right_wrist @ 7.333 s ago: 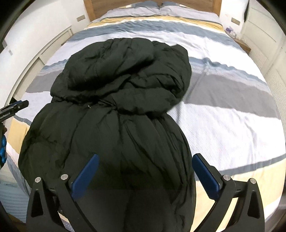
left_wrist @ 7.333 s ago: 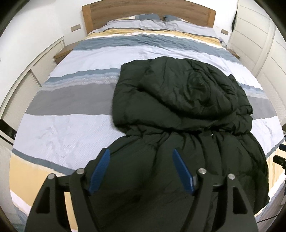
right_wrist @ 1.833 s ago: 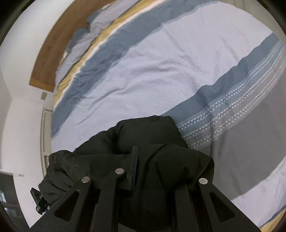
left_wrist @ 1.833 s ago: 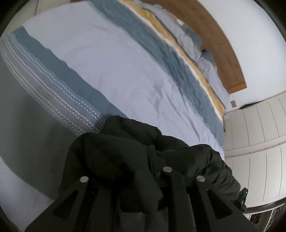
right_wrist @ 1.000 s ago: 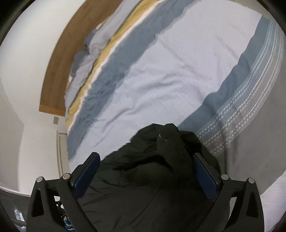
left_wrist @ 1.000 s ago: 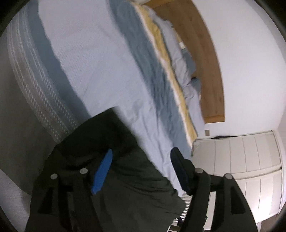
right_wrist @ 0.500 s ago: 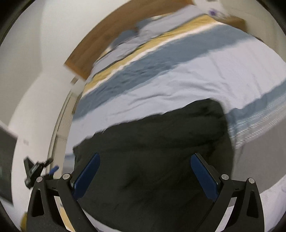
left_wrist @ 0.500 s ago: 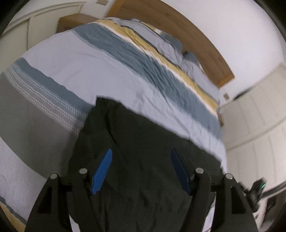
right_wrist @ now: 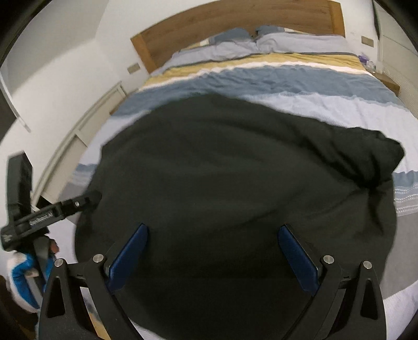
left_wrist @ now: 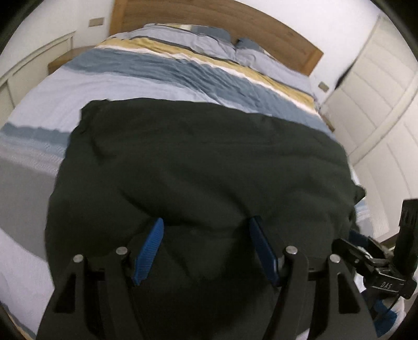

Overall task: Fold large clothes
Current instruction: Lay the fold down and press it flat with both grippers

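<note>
A large black padded garment [left_wrist: 203, 167] lies spread across the near half of the striped bed [left_wrist: 162, 73]. It also fills the middle of the right wrist view [right_wrist: 235, 188]. My left gripper [left_wrist: 206, 230] is open and empty, its blue pads just above the garment's near edge. My right gripper [right_wrist: 211, 235] is open wide and empty over the garment's near part. The garment's far right corner [right_wrist: 378, 157] is bunched up. Each gripper shows at the edge of the other's view.
Pillows [left_wrist: 198, 39] and a wooden headboard [left_wrist: 209, 18] are at the far end of the bed. White wardrobe doors [left_wrist: 378, 109] stand on the right. A low white cabinet [right_wrist: 86, 130] runs along the left wall. A wooden nightstand [right_wrist: 386, 79] sits at the far right.
Both grippers let go of the garment's far edge about a second ago and drew back toward the foot of the bed. The garment now lies spread flat instead of bunched.
</note>
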Demonstrator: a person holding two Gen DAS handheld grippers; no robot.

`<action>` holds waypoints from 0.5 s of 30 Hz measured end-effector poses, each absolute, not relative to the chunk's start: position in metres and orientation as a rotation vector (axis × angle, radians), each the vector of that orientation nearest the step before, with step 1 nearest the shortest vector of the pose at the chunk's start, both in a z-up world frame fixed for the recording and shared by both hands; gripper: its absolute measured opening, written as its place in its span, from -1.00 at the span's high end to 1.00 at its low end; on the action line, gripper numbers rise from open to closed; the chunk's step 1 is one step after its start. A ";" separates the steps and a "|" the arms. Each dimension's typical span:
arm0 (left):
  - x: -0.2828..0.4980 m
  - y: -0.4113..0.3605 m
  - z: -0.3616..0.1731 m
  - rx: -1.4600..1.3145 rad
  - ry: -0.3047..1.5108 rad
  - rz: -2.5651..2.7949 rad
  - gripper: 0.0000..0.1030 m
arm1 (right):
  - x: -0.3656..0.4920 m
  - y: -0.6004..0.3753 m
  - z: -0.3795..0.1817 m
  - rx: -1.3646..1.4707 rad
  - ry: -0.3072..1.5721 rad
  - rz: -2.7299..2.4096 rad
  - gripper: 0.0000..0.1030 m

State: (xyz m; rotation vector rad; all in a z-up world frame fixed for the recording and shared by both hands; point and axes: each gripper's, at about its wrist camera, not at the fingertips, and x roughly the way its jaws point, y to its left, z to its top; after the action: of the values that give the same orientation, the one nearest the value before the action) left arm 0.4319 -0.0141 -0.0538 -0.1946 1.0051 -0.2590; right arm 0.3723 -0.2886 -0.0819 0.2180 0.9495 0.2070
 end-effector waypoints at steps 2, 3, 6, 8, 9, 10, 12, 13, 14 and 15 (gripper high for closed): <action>0.446 -0.024 -0.061 -0.155 1.013 -0.256 -0.30 | 0.388 -0.288 -0.094 0.208 0.956 0.188 -0.94; 0.457 -0.030 -0.066 -0.131 1.023 -0.260 -0.30 | 0.395 -0.288 -0.097 0.207 0.958 0.180 -0.94; 0.486 -0.047 -0.075 -0.072 1.043 -0.254 -0.32 | 0.424 -0.295 -0.106 0.210 0.968 0.148 -0.94; 0.504 -0.054 -0.078 -0.048 1.050 -0.243 -0.34 | 0.444 -0.297 -0.112 0.201 0.987 0.134 -0.94; 0.516 -0.058 -0.079 -0.040 1.053 -0.231 -0.34 | 0.454 -0.297 -0.114 0.199 0.995 0.127 -0.94; 0.525 -0.060 -0.080 -0.037 1.056 -0.225 -0.35 | 0.462 -0.300 -0.116 0.200 1.000 0.122 -0.94; 0.543 -0.066 -0.082 -0.023 1.066 -0.217 -0.35 | 0.482 -0.303 -0.119 0.207 1.014 0.112 -0.94; 0.553 -0.069 -0.084 -0.012 1.075 -0.213 -0.36 | 0.491 -0.306 -0.121 0.211 1.022 0.109 -0.94; 0.561 -0.071 -0.086 -0.004 1.084 -0.209 -0.37 | 0.501 -0.308 -0.123 0.219 1.028 0.104 -0.95; 0.569 -0.073 -0.088 -0.001 1.094 -0.204 -0.39 | 0.510 -0.311 -0.124 0.227 1.034 0.100 -0.96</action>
State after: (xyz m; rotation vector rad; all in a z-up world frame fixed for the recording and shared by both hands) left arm 0.5687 -0.0734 -0.0881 -0.0012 1.0937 -0.2035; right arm 0.5098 -0.3114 -0.1245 0.2275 1.0340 0.1003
